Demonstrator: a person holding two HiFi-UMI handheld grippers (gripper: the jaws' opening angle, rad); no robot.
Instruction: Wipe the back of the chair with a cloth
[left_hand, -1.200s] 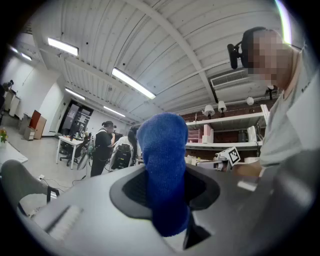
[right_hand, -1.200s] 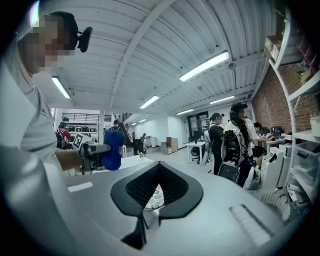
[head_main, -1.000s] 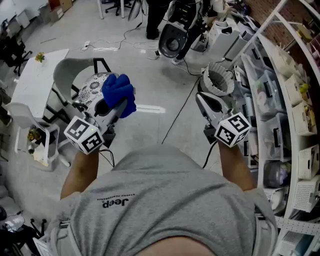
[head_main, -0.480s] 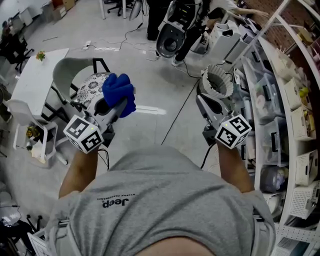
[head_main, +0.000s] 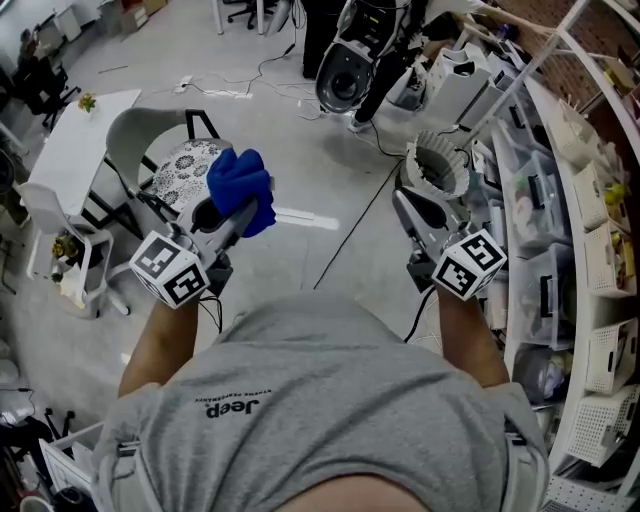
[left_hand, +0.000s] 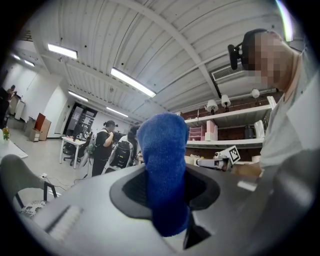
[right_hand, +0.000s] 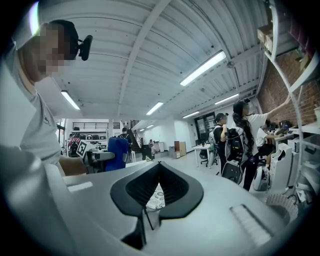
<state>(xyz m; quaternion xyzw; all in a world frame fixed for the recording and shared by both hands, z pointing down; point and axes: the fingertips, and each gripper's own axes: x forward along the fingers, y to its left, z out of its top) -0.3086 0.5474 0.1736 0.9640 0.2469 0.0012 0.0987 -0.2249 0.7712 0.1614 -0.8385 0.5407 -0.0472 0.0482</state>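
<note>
My left gripper (head_main: 240, 207) is shut on a blue cloth (head_main: 240, 182), which bulges out past the jaws and fills the middle of the left gripper view (left_hand: 163, 170). It is held up in the air. On the floor beyond and to its left stands the chair (head_main: 135, 135), with a pale curved back and a patterned seat (head_main: 187, 163). My right gripper (head_main: 404, 203) is held at the same height on the right, its jaws closed to a point with nothing between them (right_hand: 159, 169). Neither gripper touches the chair.
A white table (head_main: 70, 150) stands left of the chair, with a small white stool (head_main: 75, 270) nearer me. A cable (head_main: 350, 235) runs across the floor. Machines (head_main: 350, 70) and a ribbed bin (head_main: 437, 165) sit ahead; shelving with boxes (head_main: 585, 230) lines the right. People stand in the background.
Both grippers keep nearly the same pose, the cloth still held. The head view has shifted a little, so the chair and table now lie slightly higher in the picture.
</note>
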